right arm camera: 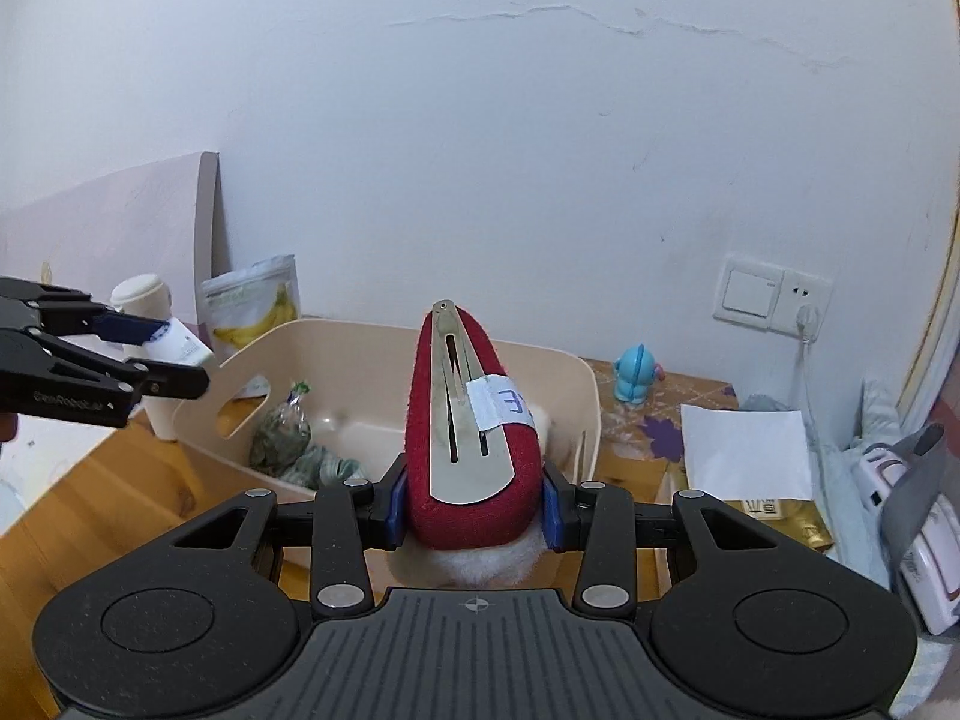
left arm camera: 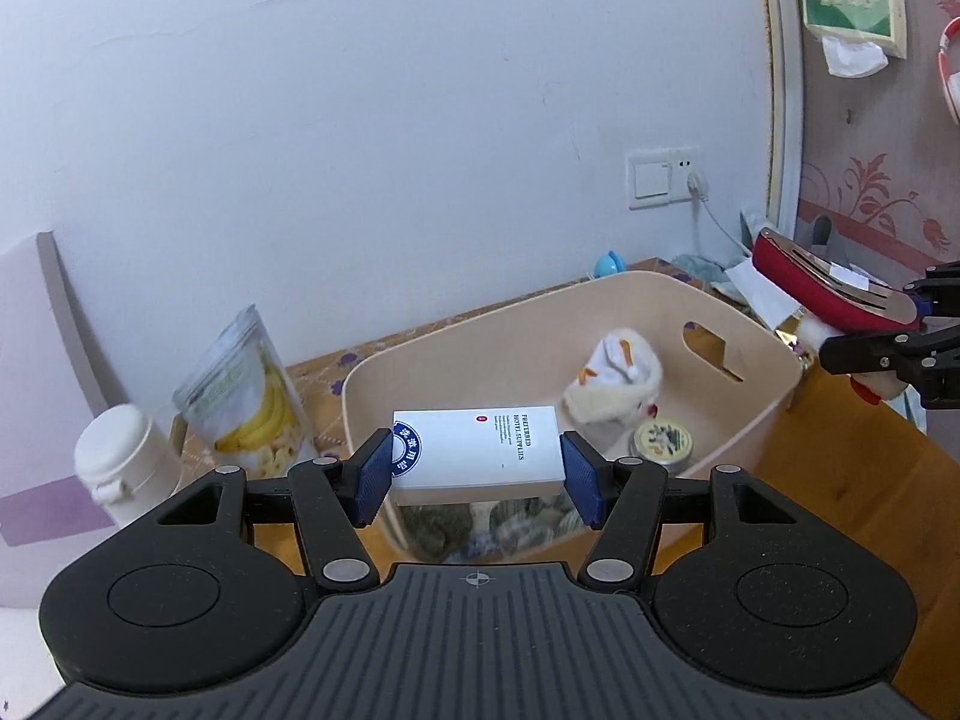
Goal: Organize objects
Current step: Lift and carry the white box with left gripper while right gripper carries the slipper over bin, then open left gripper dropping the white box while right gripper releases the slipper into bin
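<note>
My left gripper [left arm camera: 477, 474] is shut on a white box [left arm camera: 480, 447] with printed text, held above the near rim of a beige plastic bin [left arm camera: 762, 420]. In the bin lie a white plush toy [left arm camera: 615, 384], a round tin [left arm camera: 660, 447] and a clear bag of dark-green pieces [right arm camera: 282, 441]. My right gripper [right arm camera: 474, 507] is shut on a red fuzzy item with a metal clip [right arm camera: 471, 420] and white fluff beneath, held over the bin's near right side. The left gripper [right arm camera: 144, 354] with its box shows at the left of the right wrist view.
A banana-chip pouch [left arm camera: 252, 390] and a white bottle [left arm camera: 129, 465] stand left of the bin on the wooden table [left arm camera: 840, 480]. A blue figurine [right arm camera: 633, 375], white paper [right arm camera: 747, 453] and a gold pack lie right of it. A wall socket [right arm camera: 774, 297] with a cable is behind.
</note>
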